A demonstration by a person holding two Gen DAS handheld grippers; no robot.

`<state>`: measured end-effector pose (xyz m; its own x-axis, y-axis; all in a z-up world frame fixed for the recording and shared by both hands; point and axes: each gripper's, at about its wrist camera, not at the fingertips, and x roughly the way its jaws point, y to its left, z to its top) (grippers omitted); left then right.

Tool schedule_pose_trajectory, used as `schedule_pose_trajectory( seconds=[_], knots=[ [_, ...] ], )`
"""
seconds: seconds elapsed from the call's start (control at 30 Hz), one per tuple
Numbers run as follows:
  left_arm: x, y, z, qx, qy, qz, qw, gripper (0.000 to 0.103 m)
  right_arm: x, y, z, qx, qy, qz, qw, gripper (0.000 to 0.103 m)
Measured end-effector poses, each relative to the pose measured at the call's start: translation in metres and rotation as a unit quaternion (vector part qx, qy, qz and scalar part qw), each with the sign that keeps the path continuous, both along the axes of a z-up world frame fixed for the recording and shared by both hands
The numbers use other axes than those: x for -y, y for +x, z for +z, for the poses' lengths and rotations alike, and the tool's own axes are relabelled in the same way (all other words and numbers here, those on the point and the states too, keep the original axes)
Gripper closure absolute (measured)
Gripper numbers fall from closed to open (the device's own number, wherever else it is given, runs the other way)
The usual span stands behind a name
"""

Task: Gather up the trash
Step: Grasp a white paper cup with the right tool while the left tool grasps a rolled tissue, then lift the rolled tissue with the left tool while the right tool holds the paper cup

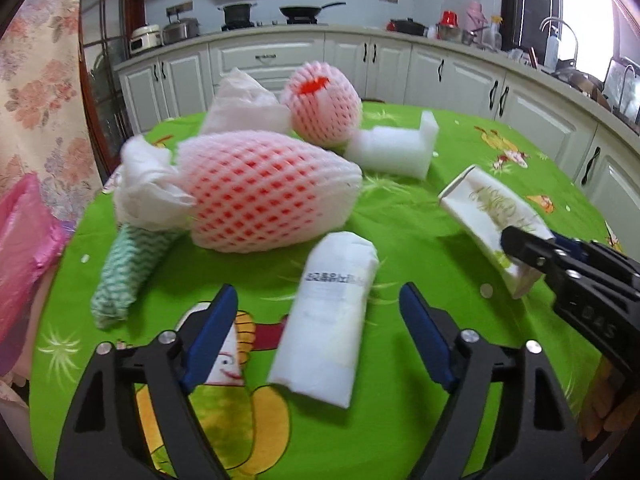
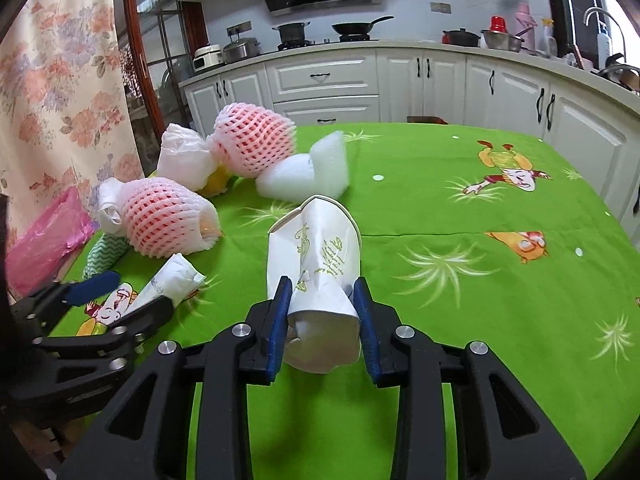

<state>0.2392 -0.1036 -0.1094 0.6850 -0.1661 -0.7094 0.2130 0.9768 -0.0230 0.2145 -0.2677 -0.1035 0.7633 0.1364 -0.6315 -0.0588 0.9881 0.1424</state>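
My right gripper (image 2: 322, 300) is shut on a crushed white paper cup (image 2: 316, 256) with green print, held just above the green tablecloth; the cup also shows in the left wrist view (image 1: 492, 216). My left gripper (image 1: 318, 308) is open, its blue pads either side of a white folded paper packet (image 1: 332, 320) lying on the cloth, also seen in the right wrist view (image 2: 172, 280). Further back lie two pink foam fruit nets (image 1: 268, 200) (image 1: 324, 104), crumpled white plastic (image 1: 240, 108), a white foam block (image 1: 396, 148) and a rolled green-white cloth (image 1: 128, 272).
A pink plastic bag (image 1: 28, 240) hangs off the table's left edge beside a floral curtain (image 2: 60, 80). Kitchen cabinets (image 2: 400, 76) and a counter with pots stand behind the table. The green cloth (image 2: 480, 260) stretches out to the right.
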Motion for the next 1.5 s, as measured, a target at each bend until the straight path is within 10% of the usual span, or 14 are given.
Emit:
schedule_pose_trajectory(
  seconds=[0.6,1.5],
  knots=[
    [0.009,0.013,-0.012,-0.028,-0.001,-0.014,0.9995,0.068,0.000,0.001,-0.002,-0.002,0.005,-0.002,1.000,0.071],
    [-0.072,-0.055,0.008,0.059,-0.059,0.062,0.9945,0.070,-0.065,-0.026,0.001,0.008,-0.039,0.082,0.996,0.071]
  ],
)
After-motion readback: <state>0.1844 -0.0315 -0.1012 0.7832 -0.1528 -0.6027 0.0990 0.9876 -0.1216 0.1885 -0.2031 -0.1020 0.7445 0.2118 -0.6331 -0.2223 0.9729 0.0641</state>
